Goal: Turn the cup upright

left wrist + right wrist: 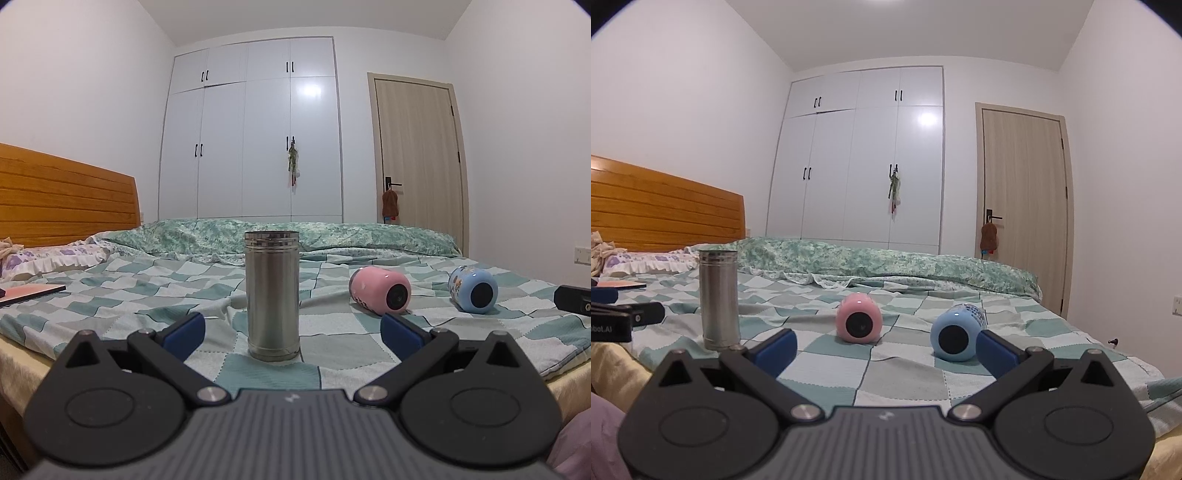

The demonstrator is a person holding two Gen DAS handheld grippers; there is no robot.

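Note:
A steel cup (273, 293) stands upright on the checked bedspread, just beyond my open, empty left gripper (291, 332). A pink cup (379, 290) and a blue cup (473, 289) lie on their sides to its right, bases toward me. In the right wrist view the steel cup (718, 299) stands at the left, the pink cup (858, 317) lies ahead and the blue cup (956, 333) lies close to the right finger. My right gripper (886, 349) is open and empty, short of both lying cups.
The checked bedspread (332, 347) covers the bed, with a rolled green quilt (280, 236) behind. A wooden headboard (66, 195) and pillows are at left. A book (31, 291) lies at far left. The left gripper's body (613, 317) shows at the right view's left edge.

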